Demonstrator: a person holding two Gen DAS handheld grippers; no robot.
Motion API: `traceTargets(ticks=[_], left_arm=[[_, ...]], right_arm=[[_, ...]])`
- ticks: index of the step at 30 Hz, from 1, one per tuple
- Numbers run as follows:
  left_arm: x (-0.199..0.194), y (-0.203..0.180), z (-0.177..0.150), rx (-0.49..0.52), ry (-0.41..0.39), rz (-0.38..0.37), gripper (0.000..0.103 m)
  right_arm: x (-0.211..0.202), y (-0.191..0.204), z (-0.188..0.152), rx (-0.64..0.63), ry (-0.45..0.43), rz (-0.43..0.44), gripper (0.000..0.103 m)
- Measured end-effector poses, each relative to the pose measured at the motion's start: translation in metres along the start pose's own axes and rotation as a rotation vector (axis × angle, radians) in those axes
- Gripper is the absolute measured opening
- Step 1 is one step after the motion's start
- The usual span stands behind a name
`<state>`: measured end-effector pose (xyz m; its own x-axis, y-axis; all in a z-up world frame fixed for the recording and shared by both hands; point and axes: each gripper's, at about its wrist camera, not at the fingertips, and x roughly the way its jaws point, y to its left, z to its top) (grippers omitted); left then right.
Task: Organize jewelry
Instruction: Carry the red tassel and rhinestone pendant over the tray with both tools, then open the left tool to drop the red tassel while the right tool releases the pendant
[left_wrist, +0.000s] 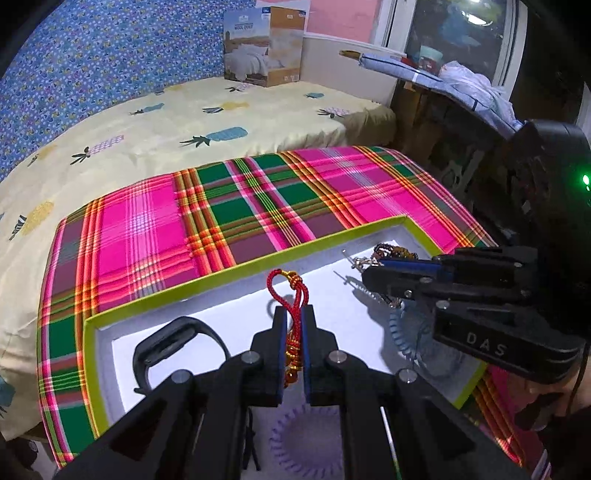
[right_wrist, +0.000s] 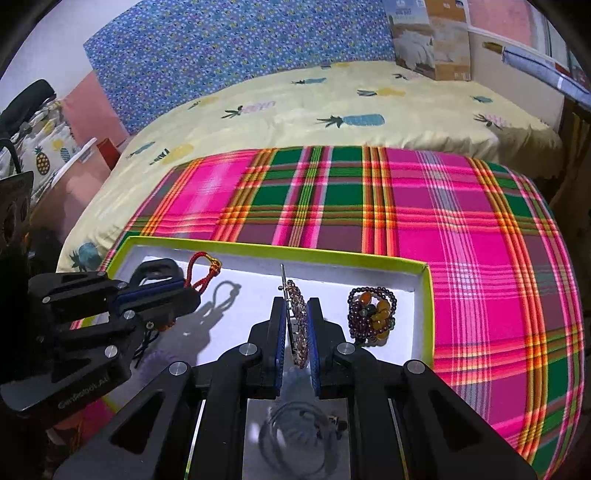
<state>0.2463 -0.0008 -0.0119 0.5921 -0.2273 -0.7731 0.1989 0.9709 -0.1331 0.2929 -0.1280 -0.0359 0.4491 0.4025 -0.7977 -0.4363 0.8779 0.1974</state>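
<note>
A white-lined box with a lime green rim (left_wrist: 236, 271) (right_wrist: 280, 252) lies on the plaid cloth. My left gripper (left_wrist: 294, 317) is shut on a red cord charm with orange beads (left_wrist: 291, 291), its loop sticking up past the fingertips; it also shows in the right wrist view (right_wrist: 201, 271). My right gripper (right_wrist: 297, 308) is shut on a sparkly brooch with a long pin (right_wrist: 297, 325), held above the box floor. In the left wrist view the right gripper (left_wrist: 373, 275) holds this brooch (left_wrist: 360, 263) at the right.
In the box lie a black fitness band (left_wrist: 177, 341), a purple coil hair tie (left_wrist: 306, 443), a blue coil tie (left_wrist: 400, 332), a clear coil tie (right_wrist: 295, 428) and beaded bracelets (right_wrist: 373, 314). A bed with a pineapple sheet (left_wrist: 184, 122) lies behind.
</note>
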Motion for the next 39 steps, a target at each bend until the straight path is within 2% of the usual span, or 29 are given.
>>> traceTargets(ticks=[10,17,19,21,22,31,39], left_arm=[[0.01,-0.001,0.001,0.001,0.028,-0.02,0.008],[0.014,-0.003,0.0,0.008,0.045,0.001,0.009],[0.013,-0.002,-0.001,0.009,0.046,0.004,0.011],[0.014,-0.001,-0.002,0.003,0.05,0.007,0.019],[0.013,0.001,-0.002,-0.002,0.05,0.009,0.02],[-0.003,0.002,-0.008,-0.02,0.023,0.003,0.02],[-0.041,-0.001,-0.023,-0.039,-0.039,0.007,0.02]], right_arm=[[0.007,-0.005,0.004,0.01,0.021,0.012,0.012],[0.01,-0.001,0.004,0.005,0.037,0.006,0.016],[0.009,0.0,0.002,0.006,0.037,0.009,0.018],[0.008,0.002,0.001,0.001,0.036,0.006,0.02],[0.008,0.002,0.001,-0.001,0.036,0.003,0.022],[-0.01,0.007,-0.004,-0.004,0.007,0.01,0.023],[-0.044,0.016,-0.02,-0.011,-0.043,0.018,0.023]])
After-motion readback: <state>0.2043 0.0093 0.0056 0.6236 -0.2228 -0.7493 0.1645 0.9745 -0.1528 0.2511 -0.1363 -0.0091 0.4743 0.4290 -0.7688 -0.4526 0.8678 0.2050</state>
